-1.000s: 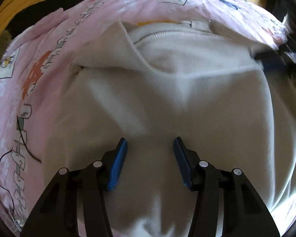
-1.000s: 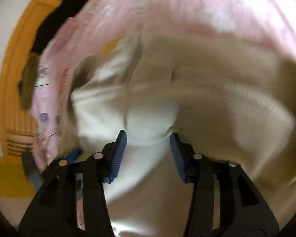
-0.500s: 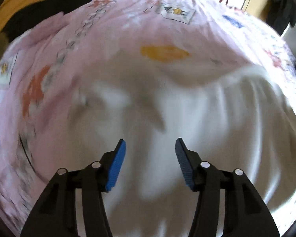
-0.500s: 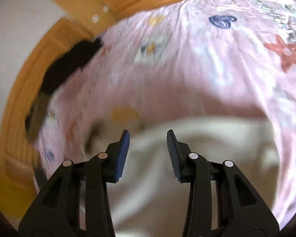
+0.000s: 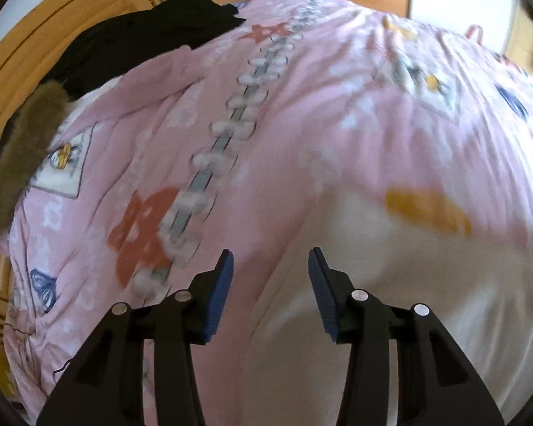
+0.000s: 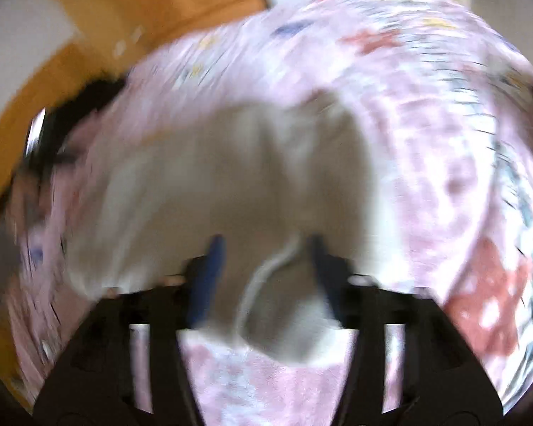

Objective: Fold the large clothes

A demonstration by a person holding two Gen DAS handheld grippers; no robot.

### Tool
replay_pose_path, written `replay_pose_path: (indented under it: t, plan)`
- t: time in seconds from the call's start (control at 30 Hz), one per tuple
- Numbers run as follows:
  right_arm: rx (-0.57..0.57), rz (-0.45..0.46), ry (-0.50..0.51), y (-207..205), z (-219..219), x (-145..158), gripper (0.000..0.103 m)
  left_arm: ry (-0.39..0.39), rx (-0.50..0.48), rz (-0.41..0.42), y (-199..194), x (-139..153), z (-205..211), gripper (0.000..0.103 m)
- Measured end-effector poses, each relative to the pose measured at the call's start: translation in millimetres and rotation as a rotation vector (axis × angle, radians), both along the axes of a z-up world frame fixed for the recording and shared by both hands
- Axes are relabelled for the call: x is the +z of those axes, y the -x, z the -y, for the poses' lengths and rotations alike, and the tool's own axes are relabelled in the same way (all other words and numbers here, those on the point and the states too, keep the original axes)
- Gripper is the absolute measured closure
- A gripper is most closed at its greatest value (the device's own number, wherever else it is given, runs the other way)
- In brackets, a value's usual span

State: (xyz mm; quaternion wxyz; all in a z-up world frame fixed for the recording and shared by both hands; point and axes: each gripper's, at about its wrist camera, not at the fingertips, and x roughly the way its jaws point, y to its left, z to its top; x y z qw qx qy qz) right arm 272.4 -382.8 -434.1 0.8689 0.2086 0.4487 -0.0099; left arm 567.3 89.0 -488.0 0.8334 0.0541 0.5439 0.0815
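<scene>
Cream sweatshirt (image 5: 391, 301) fabric lies beneath both tools on the pink bedspread (image 5: 302, 106). The left hand-held gripper (image 5: 270, 284) hovers half-open over the garment's left edge with nothing between its pads. The right hand-held gripper (image 6: 266, 269) has just been opening its jaws; a cream fold with a corded seam sits between them, apparently unpinched, though blur makes this uncertain. To finish this fold well, I would let the cloth settle flat before pulling clear, then smooth the edges. The garment looks thick, soft and pale, bunched in a rounded heap (image 6: 231, 177). A black garment (image 5: 142, 42) lies at the bed's far corner.
</scene>
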Motion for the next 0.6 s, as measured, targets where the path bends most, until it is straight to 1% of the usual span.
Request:
replay_pose_path:
  t: [0.03,0.07,0.1,0.13,0.23,0.27,0.3,0.33,0.37,0.4,0.43,0.47,0.5,0.53,0.57,0.6]
  plan:
    - [-0.027,0.008,0.005,5.1,10.6,2.0,0.022,0.001,-0.015,-0.013,20.7,-0.7,-6.9,0.054]
    - [-0.054,0.006,0.017,8.5,22.6,1.7,0.022,-0.004,-0.025,-0.024,42.4,-3.2,-14.5,0.053]
    - [-0.067,-0.009,0.021,9.1,31.3,-1.1,0.020,-0.002,-0.039,-0.045,68.0,-8.5,-23.6,0.052]
    - [-0.072,-0.039,-0.001,10.0,43.3,-7.3,0.020,0.002,-0.040,-0.066,86.3,-14.1,-31.5,0.051]
    - [-0.083,-0.129,-0.166,-0.2,64.1,-35.3,0.020,0.058,-0.031,-0.149,130.3,-36.9,-48.3,0.049]
    - [-0.091,-0.145,-0.203,-4.1,66.0,-42.3,0.020,0.074,-0.021,-0.174,141.9,-46.9,-51.2,0.049]
    - [-0.094,-0.154,-0.229,-7.0,64.6,-48.0,0.020,0.083,-0.011,-0.191,146.3,-53.9,-51.5,0.049]
    - [-0.073,-0.134,-0.254,-7.0,58.5,-50.4,0.022,0.114,0.002,-0.203,152.5,-59.8,-52.6,0.051]
    - [-0.056,-0.116,-0.230,-7.3,51.3,-48.2,0.028,0.132,0.017,-0.209,156.4,-63.9,-52.8,0.055]
    - [-0.043,-0.129,-0.182,-7.3,42.4,-46.6,0.046,0.152,0.027,-0.214,161.7,-67.4,-51.8,0.068]
    - [-0.010,-0.149,-0.148,-8.6,31.3,-46.7,0.069,0.187,0.023,-0.223,165.5,-70.3,-49.9,0.094]
    - [0.017,-0.146,-0.148,-6.3,22.2,-45.1,0.076,0.199,0.014,-0.239,169.1,-74.1,-46.6,0.102]
    - [0.028,-0.140,-0.113,-1.6,15.1,-42.8,0.078,0.125,0.008,-0.247,177.0,-77.9,-38.5,0.102]
    - [0.055,-0.133,-0.034,3.4,5.2,-38.2,0.080,0.071,-0.015,-0.247,185.4,-81.4,-31.3,0.102]
    - [0.081,-0.128,0.035,9.5,-3.2,-35.2,0.080,0.048,-0.034,-0.254,192.3,-85.0,-27.1,0.102]
    - [0.090,-0.124,0.074,14.2,-7.7,-34.9,0.081,0.021,-0.059,-0.273,204.7,-93.8,-22.3,0.102]
